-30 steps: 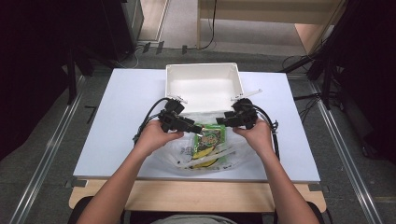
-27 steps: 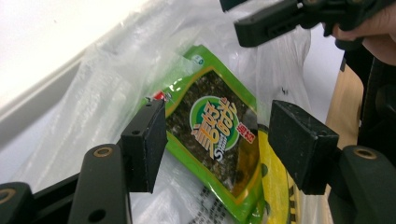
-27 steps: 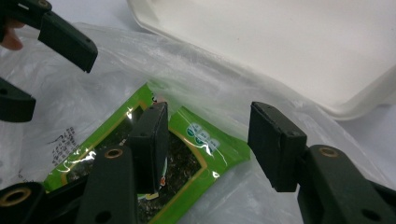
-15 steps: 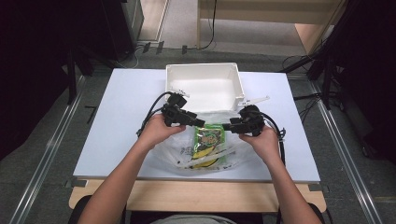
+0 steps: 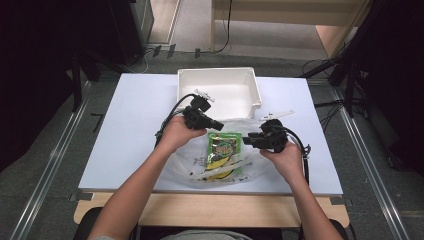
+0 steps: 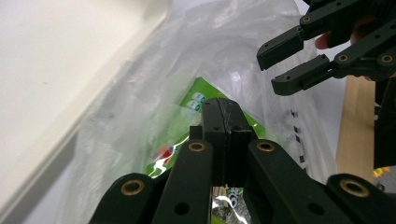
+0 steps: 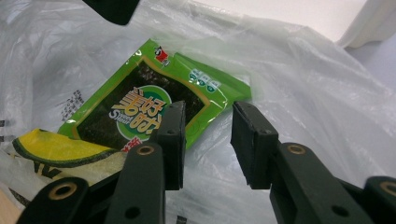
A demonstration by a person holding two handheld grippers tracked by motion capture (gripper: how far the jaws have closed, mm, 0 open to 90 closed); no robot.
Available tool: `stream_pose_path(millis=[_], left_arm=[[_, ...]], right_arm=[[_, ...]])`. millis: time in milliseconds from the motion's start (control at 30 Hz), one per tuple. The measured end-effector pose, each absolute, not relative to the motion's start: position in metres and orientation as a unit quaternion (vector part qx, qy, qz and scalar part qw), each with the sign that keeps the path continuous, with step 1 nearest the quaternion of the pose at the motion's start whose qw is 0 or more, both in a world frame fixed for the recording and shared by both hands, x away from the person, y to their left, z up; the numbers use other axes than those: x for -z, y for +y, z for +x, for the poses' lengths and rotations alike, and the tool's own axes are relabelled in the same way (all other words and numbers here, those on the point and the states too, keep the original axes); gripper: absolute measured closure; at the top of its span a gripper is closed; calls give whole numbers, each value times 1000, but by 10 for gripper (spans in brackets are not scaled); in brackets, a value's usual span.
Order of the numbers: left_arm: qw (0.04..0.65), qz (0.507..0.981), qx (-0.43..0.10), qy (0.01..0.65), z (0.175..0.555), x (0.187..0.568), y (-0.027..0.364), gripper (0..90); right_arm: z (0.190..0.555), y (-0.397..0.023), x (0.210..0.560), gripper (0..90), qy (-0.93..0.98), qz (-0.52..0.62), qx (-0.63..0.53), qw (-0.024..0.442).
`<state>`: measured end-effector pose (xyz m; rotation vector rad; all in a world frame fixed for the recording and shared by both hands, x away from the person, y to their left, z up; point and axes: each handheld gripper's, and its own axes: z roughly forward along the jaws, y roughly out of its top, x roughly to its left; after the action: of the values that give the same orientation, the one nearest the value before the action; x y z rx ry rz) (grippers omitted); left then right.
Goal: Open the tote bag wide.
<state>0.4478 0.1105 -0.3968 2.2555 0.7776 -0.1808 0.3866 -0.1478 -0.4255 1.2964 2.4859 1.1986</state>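
A clear plastic bag (image 5: 187, 160) lies on the white table in front of a white bin (image 5: 215, 71). Inside it are a green snack packet (image 5: 225, 145) and a yellow packet (image 5: 220, 170). My left gripper (image 5: 216, 124) is at the bag's far edge, its jaws pressed together on the film (image 6: 154, 79), just above the green packet (image 6: 196, 100). My right gripper (image 5: 250, 140) hovers open at the bag's right side. Its jaws stand apart over the film (image 7: 303, 74) with the green packet (image 7: 140, 102) under them. It shows open in the left gripper view too (image 6: 280, 65).
The bin's wall (image 6: 56, 56) stands close behind the bag. A thin white strip (image 5: 277, 115) lies on the table to the right of the bin. The table's wooden front edge (image 5: 210, 210) runs below the bag. Cables trail from both grippers.
My right gripper has drawn back from near the bin toward the near right, alongside the bag. The left gripper has barely shifted at the bag's far edge.
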Motion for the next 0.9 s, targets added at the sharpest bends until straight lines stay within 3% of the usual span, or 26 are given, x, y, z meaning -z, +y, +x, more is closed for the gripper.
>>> stream_pose_path(millis=[233,533,900], left_arm=[[345,891,74,285,447,409,92,900],[340,878,65,332,470,431,101,900],[322,872,56,364,483,449,111,900]], right_arm=[[381,-148,431,725,814,426,-392,41],[378,-141,436,859,822,420,-381,47],[373,-141,456,889,828,435,-352,35]])
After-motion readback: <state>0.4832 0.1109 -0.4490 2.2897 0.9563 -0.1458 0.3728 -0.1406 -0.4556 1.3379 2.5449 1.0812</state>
